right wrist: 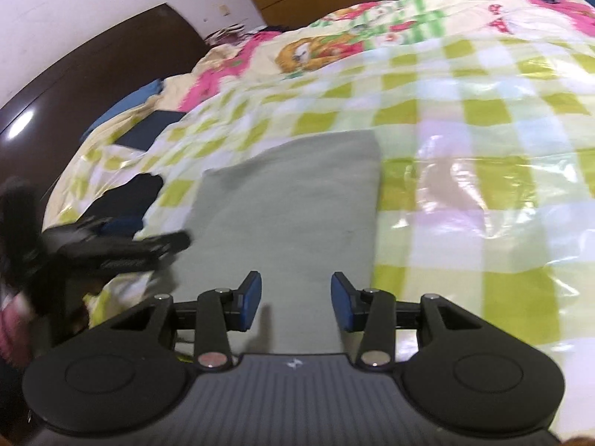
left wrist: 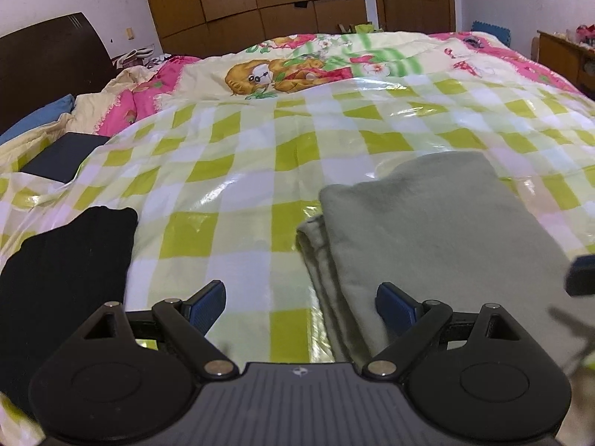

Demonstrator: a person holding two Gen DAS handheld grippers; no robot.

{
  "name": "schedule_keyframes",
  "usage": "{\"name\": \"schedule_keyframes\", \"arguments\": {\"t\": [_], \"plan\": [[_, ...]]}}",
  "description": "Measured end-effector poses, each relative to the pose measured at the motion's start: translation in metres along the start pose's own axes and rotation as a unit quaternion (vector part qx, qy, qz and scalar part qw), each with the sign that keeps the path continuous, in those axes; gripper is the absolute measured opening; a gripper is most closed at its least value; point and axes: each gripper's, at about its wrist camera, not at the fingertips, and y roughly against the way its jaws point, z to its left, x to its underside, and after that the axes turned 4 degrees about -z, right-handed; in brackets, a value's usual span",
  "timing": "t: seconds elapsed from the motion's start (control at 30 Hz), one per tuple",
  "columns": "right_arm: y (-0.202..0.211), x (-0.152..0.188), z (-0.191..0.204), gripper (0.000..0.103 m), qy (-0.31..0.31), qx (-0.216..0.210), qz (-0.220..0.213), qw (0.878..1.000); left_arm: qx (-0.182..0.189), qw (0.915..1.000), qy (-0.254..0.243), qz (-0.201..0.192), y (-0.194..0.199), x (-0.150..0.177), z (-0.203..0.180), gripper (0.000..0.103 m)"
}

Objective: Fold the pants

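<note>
Right wrist view is showing the grey-green pants (right wrist: pixel 293 200) lying folded flat on the checked bedcover (right wrist: pixel 483 119), the right gripper (right wrist: pixel 296 299) and left gripper (left wrist: pixel 301 306) both hovering with jaws apart and empty, so pressing the stacked left edges square seems wisest.

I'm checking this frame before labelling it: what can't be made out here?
- Near end of the grey-green pants: both views, hidden behind the gripper bodies.
- Black garment: left wrist view, cut off by the left edge.
- Left gripper: right wrist view, motion-blurred.
- Items on the far shelf: left wrist view, too small.
</note>
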Motion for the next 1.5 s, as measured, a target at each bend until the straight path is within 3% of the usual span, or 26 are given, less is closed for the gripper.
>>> {"name": "schedule_keyframes", "arguments": {"t": [0.17,0.3,0.5,0.6,0.73,0.77,0.83,0.93,1.0,1.17,1.37,1.5], "plan": [[0.0,-0.001,-0.01,0.044,-0.01,0.022,-0.01,1.0,0.008,0.9997,-0.005,0.024,-0.002,0.013,-0.014,0.102],[-0.014,0.003,-0.022,0.045,-0.029,0.03,0.013,0.999,0.019,0.9994,0.015,0.026,0.0,0.018,-0.012,0.102],[-0.027,-0.003,-0.04,0.045,-0.07,-0.006,0.017,0.997,0.062,0.9973,0.031,0.021,-0.004,0.014,-0.003,0.101],[-0.038,-0.008,-0.046,0.047,-0.086,-0.023,0.023,0.996,0.089,0.9943,0.046,0.036,-0.017,0.013,-0.003,0.101],[-0.053,-0.016,-0.054,0.047,-0.113,-0.048,0.03,0.992,0.097,0.9926,0.047,0.055,-0.03,0.016,-0.005,0.103],[-0.056,-0.016,-0.057,0.043,-0.127,-0.054,0.033,0.99,0.101,0.9921,0.052,0.055,-0.03,0.016,-0.003,0.102],[-0.055,-0.018,-0.058,0.021,-0.135,-0.057,0.035,0.989,0.108,0.9916,0.049,0.051,-0.027,0.017,-0.004,0.093],[-0.049,-0.019,-0.053,0.011,-0.122,-0.061,0.035,0.99,0.115,0.9916,0.033,0.049,-0.027,0.013,-0.014,0.083],[-0.043,-0.02,-0.058,0.01,-0.126,-0.06,0.034,0.99,0.115,0.9921,0.023,0.044,-0.03,0.008,-0.024,0.083],[-0.027,-0.026,-0.079,0.009,-0.124,-0.027,0.024,0.992,0.148,0.988,0.02,0.038,-0.045,-0.01,-0.056,0.08],[-0.004,-0.044,-0.121,0.01,-0.113,0.041,0.013,0.993,0.183,0.9825,-0.012,0.029,-0.057,-0.031,-0.112,0.079],[0.007,-0.051,-0.145,0.01,-0.098,0.089,0.012,0.991,0.186,0.9814,-0.034,0.03,-0.061,-0.039,-0.143,0.079]]}}
